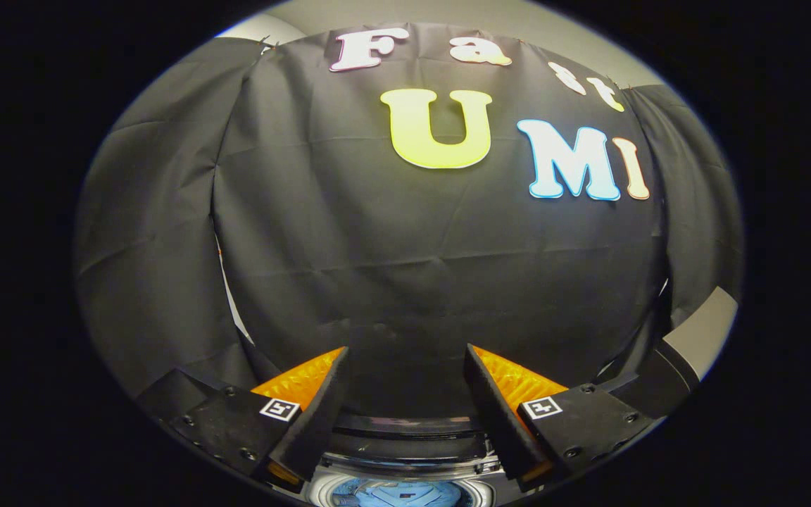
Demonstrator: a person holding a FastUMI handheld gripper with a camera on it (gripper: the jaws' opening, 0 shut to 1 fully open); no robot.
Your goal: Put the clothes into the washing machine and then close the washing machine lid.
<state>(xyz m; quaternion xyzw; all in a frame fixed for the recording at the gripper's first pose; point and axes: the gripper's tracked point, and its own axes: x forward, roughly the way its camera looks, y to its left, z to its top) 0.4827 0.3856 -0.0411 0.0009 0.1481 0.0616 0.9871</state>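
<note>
My gripper (405, 355) is open, its two fingers spread wide with nothing between them, and it points at the black cloth wall. Below and between the fingers I see the top of the washing machine (405, 451): a dark rim and a round drum opening. Light blue clothes (395, 495) lie inside the drum. The machine's lid is raised, a dark panel (405, 380) standing just beyond the opening between the fingers; it blends with the cloth behind it.
The black cloth wall (412, 246) rises close behind the washing machine. A grey panel edge (705, 331) runs along the right side beyond the right finger.
</note>
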